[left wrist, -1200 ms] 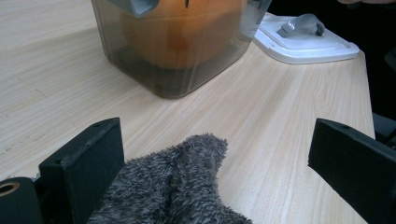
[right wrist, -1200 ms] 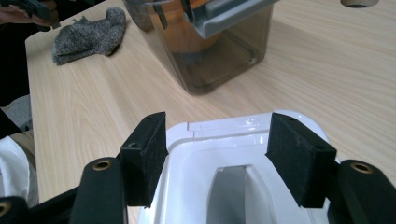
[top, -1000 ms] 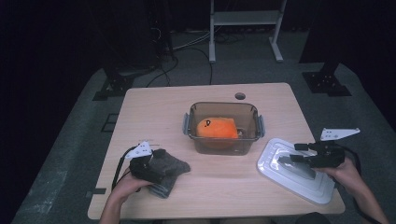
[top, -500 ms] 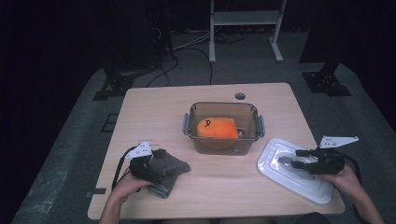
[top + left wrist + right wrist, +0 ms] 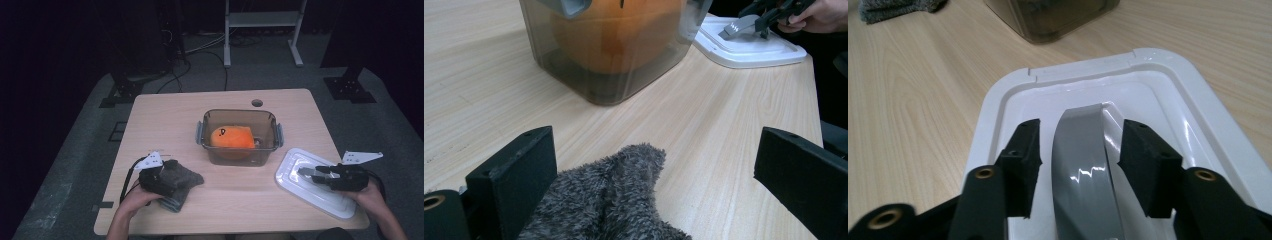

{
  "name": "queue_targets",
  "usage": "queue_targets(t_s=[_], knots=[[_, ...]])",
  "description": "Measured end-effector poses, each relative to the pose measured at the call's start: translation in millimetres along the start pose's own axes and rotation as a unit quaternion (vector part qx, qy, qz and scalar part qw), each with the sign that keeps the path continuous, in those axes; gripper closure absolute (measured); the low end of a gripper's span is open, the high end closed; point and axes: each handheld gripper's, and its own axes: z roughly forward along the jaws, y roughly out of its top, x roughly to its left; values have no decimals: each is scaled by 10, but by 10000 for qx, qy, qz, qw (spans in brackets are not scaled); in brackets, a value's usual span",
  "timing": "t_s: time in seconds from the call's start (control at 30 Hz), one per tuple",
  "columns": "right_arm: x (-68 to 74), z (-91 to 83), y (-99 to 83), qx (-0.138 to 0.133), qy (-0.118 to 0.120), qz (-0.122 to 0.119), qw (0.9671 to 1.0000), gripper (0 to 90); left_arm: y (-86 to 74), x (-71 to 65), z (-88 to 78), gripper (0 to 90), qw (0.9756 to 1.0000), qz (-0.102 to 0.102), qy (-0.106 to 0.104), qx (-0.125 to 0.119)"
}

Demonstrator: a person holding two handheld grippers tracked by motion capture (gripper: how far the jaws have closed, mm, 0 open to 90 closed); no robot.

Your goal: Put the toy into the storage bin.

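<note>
R gripper (image 5: 1080, 150) sits low over the white lid (image 5: 316, 181) at the near right of the table (image 5: 220, 105), jaws either side of the lid's grey handle (image 5: 1083, 165). They've just been closing and stand half shut, handle between them, pads not yet pressing by the look of it. Best bet imo: keep centred on the handle, squeeze till firm, then lift level w/o tilting and carry it left to the clear box (image 5: 239, 135) w/ the orange plush (image 5: 232, 137) inside. L gripper (image 5: 649, 195) rests at the near left, jaws wide over the grey cloth (image 5: 614, 200), not clamping it.
</note>
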Motion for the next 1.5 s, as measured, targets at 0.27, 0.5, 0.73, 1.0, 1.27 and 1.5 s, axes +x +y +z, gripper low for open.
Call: queue_targets(t_s=[0.27, 0.5, 0.73, 1.0, 1.27, 1.5], knots=[[21, 24, -23, 52, -41, -122, 9999, 612, 1, 0, -5, 27, 10000, 3, 5, 1], [31, 18, -13, 71, -59, -224, 9997, 649, 0, -1, -3, 27, 10000, 4, -4, 8], [36, 15, 10, 123, -38, -269, 9996, 653, 3, -1, -4, 27, 10000, 6, 4, 3], [37, -36, 81, 64, -12, -236, 9997, 654, 5, -1, -5, 27, 10000, 19, 6, 6], [55, -122, 169, -10, 18, -326, 9995, 654, 6, 3, -14, 27, 10000, 27, 14, -11], [87, -198, 232, -14, 25, -365, 9993, 655, 9, 3, -18, 27, 10000, 22, 18, -23]])
